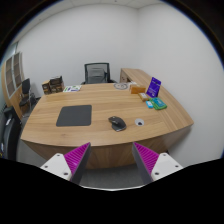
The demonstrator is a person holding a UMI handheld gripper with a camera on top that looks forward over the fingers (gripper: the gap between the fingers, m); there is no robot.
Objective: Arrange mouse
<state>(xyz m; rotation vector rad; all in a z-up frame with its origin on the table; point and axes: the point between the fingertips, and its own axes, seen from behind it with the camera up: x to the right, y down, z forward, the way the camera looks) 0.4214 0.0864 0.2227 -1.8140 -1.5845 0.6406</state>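
A dark computer mouse (118, 124) lies on the wooden table (95, 100), to the right of a dark grey mouse mat (73, 116). The mouse is off the mat, a short gap between them. My gripper (112, 160) hangs above and in front of the table's near edge, well short of the mouse. Its fingers (74, 160) with magenta pads stand wide apart with nothing between them.
A small light item (140, 122) lies just right of the mouse. A purple box (154, 88) and other items stand at the table's right side. A black office chair (96, 73) stands behind the table. Books (52, 86) sit at the far left corner.
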